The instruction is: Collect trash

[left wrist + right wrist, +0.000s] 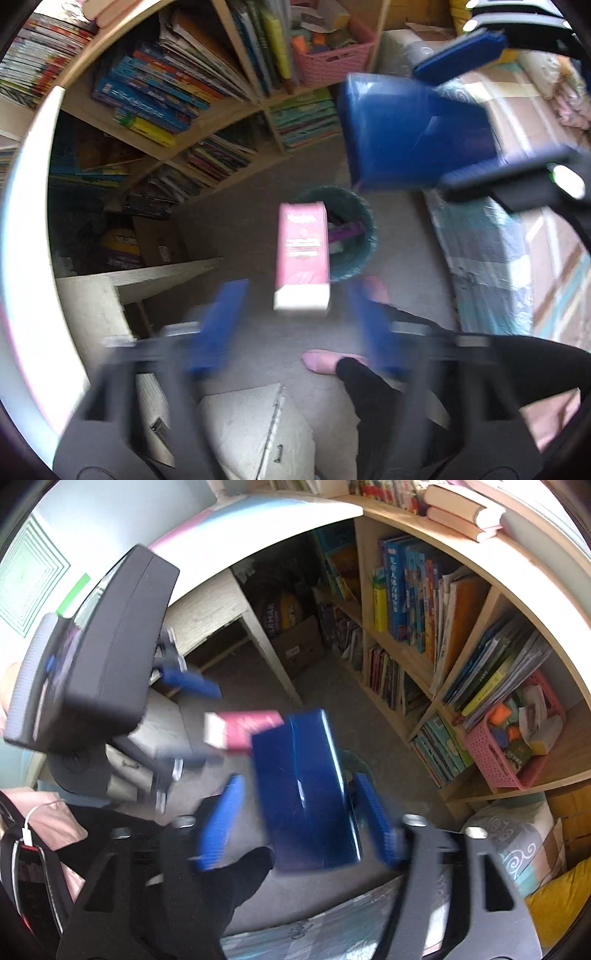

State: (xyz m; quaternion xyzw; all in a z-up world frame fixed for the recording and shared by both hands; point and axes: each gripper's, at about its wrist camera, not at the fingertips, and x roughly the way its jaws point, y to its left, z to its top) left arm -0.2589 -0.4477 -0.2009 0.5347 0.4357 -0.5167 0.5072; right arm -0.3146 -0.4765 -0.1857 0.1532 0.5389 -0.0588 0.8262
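While both cameras look steeply down at the grey carpeted floor (258,206), each gripper stands released with a box loose between its blue fingers. In the left wrist view, the left gripper (295,325) is spread wide, its blue fingers (218,325) clear of the pink-and-white rectangular cardboard box (303,254) on both sides; that box appears unsupported, directly over the rim of the round teal woven wastebasket (354,236), which already holds some purple and pale scraps. Upper right in the same view, the right gripper (461,122) is seen from the side with the glossy dark blue rectangular box (410,133) between its fingers. In the right wrist view, the right gripper (295,819) is likewise spread: one blue finger (221,823) stands well clear of the dark blue box (310,790), while the other lies just beside it, and whether it touches cannot be told through the blur. The pink box (243,731) shows beyond the blue box's upper edge, below the black body of the left gripper (184,716). Behind both boxes runs a wooden bookshelf (399,653) packed with coloured books, with a pink perforated plastic basket (517,746) of small items on a lower shelf. A person's black sleeve (221,897) and a foot (321,360) on the floor appear near the lower frame edges.
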